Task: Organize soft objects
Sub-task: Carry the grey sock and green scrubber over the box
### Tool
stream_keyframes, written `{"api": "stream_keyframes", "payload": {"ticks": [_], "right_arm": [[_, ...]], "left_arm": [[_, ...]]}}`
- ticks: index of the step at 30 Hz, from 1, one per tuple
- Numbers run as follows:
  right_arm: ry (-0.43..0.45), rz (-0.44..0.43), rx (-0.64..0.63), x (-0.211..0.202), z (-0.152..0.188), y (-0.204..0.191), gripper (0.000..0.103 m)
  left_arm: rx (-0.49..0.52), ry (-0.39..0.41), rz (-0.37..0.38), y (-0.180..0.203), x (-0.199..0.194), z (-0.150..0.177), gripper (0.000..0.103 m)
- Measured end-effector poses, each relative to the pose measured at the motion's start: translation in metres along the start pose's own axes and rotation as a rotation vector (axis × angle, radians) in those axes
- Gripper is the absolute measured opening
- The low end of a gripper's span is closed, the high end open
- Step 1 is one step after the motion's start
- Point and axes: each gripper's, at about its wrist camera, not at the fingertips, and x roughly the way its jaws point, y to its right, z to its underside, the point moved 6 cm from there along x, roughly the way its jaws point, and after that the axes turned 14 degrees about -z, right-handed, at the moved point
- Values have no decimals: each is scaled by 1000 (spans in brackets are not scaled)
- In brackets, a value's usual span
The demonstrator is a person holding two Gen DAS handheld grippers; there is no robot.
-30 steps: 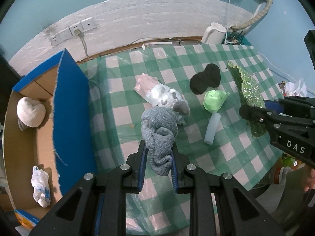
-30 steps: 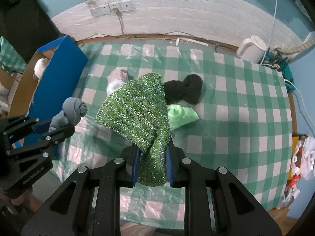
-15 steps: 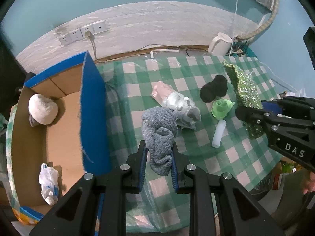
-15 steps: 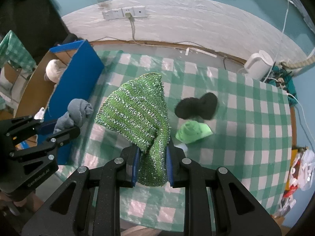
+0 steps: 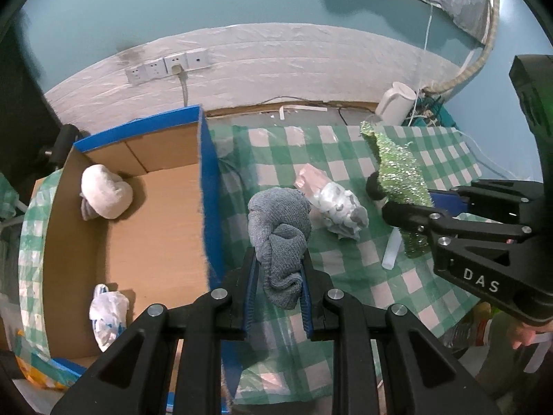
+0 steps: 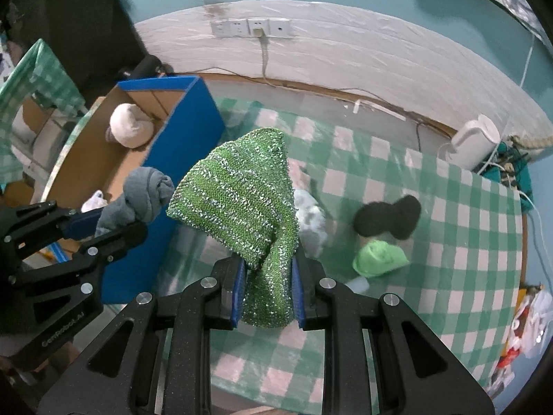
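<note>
My left gripper (image 5: 279, 278) pinches a knotted grey sock (image 5: 280, 231), held in the air just right of the blue wall (image 5: 207, 186) of the cardboard box (image 5: 155, 221), above the checked tablecloth (image 5: 349, 266). My right gripper (image 6: 268, 287) is clamped on a sparkly green cloth (image 6: 242, 200), which rises as a folded peak above its fingers; in the left wrist view that cloth (image 5: 397, 176) hangs close beside my sock. Inside the box, a white bundle (image 5: 105, 195) sits in the far corner and a plastic bag (image 5: 105, 314) lies near the front, with bare cardboard floor between them. On the table lie a pale wrapped bundle (image 5: 331, 200), a black sock ball (image 6: 389, 218), a light green lump (image 6: 378, 259) and a white tube (image 5: 392, 249), clustered mid-table. A white kettle (image 6: 475, 145) stands at the far edge.
</note>
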Motion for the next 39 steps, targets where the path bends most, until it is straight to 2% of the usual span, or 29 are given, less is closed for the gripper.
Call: {"api": "stream_keyframes", "payload": {"ticks": [17, 26, 39], "right_arm": [[-17, -37, -105, 21, -32, -64, 21], [-37, -59, -164, 40, -44, -106, 22], [-80, -68, -217, 70, -51, -146, 22]], "left_arm": [[-111, 31, -22, -67, -14, 5, 22], [-189, 20, -50, -110, -7, 15, 22], [-271, -27, -87, -160, 13, 37, 22]]}}
